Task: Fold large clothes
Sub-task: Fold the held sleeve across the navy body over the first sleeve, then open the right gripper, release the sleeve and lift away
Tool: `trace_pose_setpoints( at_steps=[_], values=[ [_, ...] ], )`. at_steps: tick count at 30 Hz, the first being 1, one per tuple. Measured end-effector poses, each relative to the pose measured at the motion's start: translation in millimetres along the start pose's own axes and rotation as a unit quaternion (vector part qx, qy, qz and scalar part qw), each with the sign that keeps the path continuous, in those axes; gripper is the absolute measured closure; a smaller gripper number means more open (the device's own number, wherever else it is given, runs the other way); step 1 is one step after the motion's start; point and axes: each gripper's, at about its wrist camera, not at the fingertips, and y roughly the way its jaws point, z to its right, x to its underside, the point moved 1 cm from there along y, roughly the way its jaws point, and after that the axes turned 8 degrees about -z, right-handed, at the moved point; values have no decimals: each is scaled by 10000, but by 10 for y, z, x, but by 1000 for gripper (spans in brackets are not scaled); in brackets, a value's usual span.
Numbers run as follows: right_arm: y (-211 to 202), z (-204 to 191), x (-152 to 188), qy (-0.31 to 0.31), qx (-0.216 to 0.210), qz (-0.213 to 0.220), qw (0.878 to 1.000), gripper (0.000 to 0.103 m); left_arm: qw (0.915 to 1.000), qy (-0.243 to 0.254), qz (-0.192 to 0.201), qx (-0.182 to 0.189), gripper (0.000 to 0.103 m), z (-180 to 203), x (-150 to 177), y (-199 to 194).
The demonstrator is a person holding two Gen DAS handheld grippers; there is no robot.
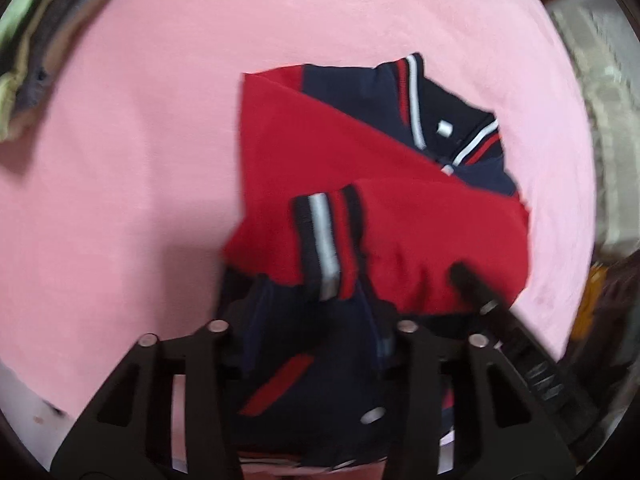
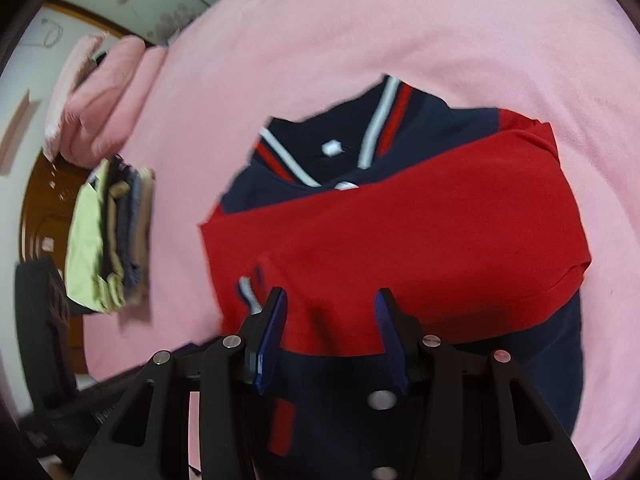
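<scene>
Left gripper (image 1: 312, 332): nearest the lens, jaws hidden under navy cloth draped over them — whether they pinch it cannot be told.
Right gripper (image 2: 330, 332): jaws spread, blue pads (image 2: 272, 332) apart, tips over the red sleeve with the navy hem just below.
Jacket (image 2: 400, 240): red-and-navy, partly folded on the bed, red sleeves crossed over the navy body; striped cuff (image 1: 324, 240) lies on top, striped collar (image 1: 412, 96) at the far end.
Bed (image 1: 140, 160): pink sheet under everything.
Folded clothes (image 2: 108, 236): a stack — green, beige, grey — well apart to the left.
Pillows (image 2: 104, 108): pink, beyond the stack.
</scene>
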Motion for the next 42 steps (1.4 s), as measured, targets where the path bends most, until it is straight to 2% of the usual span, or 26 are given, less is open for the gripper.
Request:
trace_pose_setpoints(
  at_steps=[2, 4, 6, 7, 11, 14, 15, 16, 18, 20, 21, 23, 24, 26, 28, 29, 30, 31, 33, 35, 38, 40, 42],
  values=[
    [104, 97, -50, -108, 7, -181, 9998, 57, 9997, -113, -41, 192, 74, 53, -50, 116],
    [186, 201, -108, -257, 26, -304, 9992, 67, 9994, -220, -80, 242, 75, 91, -77, 219],
    [250, 293, -160, -419, 23, -382, 9984, 73, 9996, -235, -81, 129, 76, 138, -106, 323],
    [272, 327, -179, -494, 0, -409, 9979, 74, 9997, -237, -72, -54, 78, 159, -128, 386],
    [317, 445, -234, -913, 26, -559, 9942, 81, 9974, -682, -125, -193, 78, 171, -189, 515],
    [269, 631, -266, -1117, 153, -543, 9921, 91, 9970, -665, -110, -372, 78, 240, -227, 552],
    [210, 775, -292, -1069, 271, -438, 9929, 94, 9970, -628, -117, -438, 78, 272, -236, 564],
    [138, 882, -313, -1055, 410, -336, 9930, 103, 9970, -597, -122, -485, 78, 299, -243, 571],
    [-44, 1090, -353, -994, 651, -86, 9929, 103, 9969, -512, -117, -589, 78, 363, -259, 585],
    [-187, 1318, -405, -804, 1449, 162, 9860, 103, 9967, -490, -103, -645, 78, 410, -269, 595],
    [-247, 1452, -438, -664, 1667, 165, 9836, 103, 9963, -507, -93, -683, 78, 434, -270, 595],
    [-351, 1677, -482, -246, 2023, 238, 9787, 103, 9957, -481, -89, -787, 78, 495, -260, 572],
    [-446, 1809, -517, -50, 2049, 346, 9782, 103, 9950, -374, -121, -920, 78, 555, -250, 544],
    [-575, 1875, -571, -6, 1680, 517, 9844, 103, 9929, -142, -166, -1168, 78, 703, -229, 497],
    [-634, 1796, -629, -158, 1022, 556, 9931, 103, 9923, 21, -29, -1238, 79, 839, -216, 386],
    [-630, 1741, -652, -241, 584, 511, 9967, 103, 9934, 86, 39, -1144, 79, 912, -214, 329],
    [-582, 1636, -691, -327, -274, 340, 9985, 103, 9949, 144, 87, -996, 79, 981, -218, 286],
    [-523, 1557, -712, -326, -782, 192, 9962, 103, 9955, 176, 110, -921, 79, 1015, -221, 267],
    [-352, 1398, -751, -266, -1412, -126, 9895, 103, 9953, 198, 90, -947, 79, 1096, -266, 292],
    [-176, 1290, -786, -339, -1377, -309, 9894, 103, 9942, 63, -60, -1075, 84, 1115, -308, 354],
    [-32, 1406, -926, -401, -701, -128, 9967, 103, 9952, -81, -300, -929, 85, 1155, -360, 462],
    [-12, 1576, -938, -52, -871, -95, 9961, 103, 9942, -136, -307, -1021, 88, 1167, -376, 510],
    [-179, 1954, -1013, 455, -939, 63, 9945, 103, 9931, -184, -309, -1119, 88, 1164, -394, 549]
  ],
)
